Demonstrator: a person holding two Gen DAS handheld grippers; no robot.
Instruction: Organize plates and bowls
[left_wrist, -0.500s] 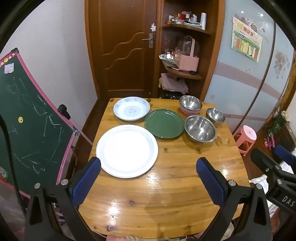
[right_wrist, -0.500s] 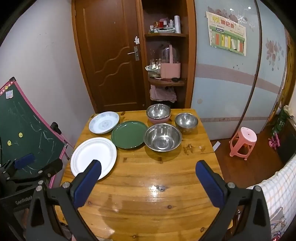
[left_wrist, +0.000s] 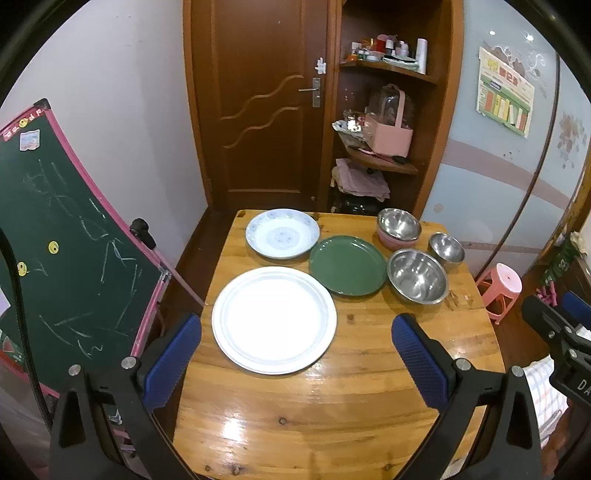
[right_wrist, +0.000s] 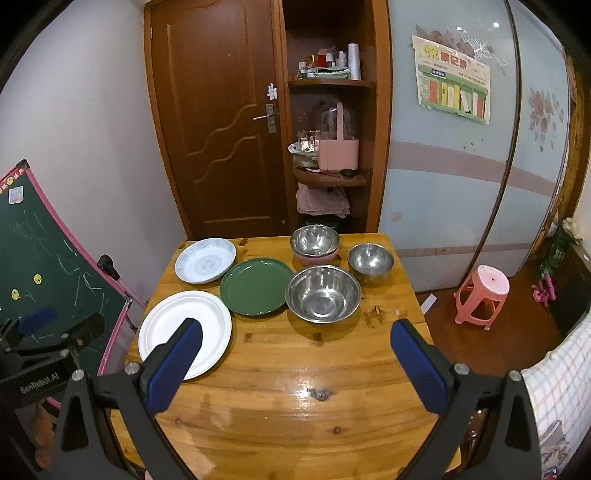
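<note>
On the wooden table lie a large white plate, a green plate and a blue-patterned white plate. To the right stand a large steel bowl, a small steel bowl and a steel bowl nested in a pink bowl. My left gripper hovers open above the near table, holding nothing. My right gripper is open and empty too, nearer than the large steel bowl, green plate and white plate.
A green chalkboard leans at the table's left edge. A wooden door and a corner shelf with a pink basket stand behind the table. A pink stool sits on the floor to the right.
</note>
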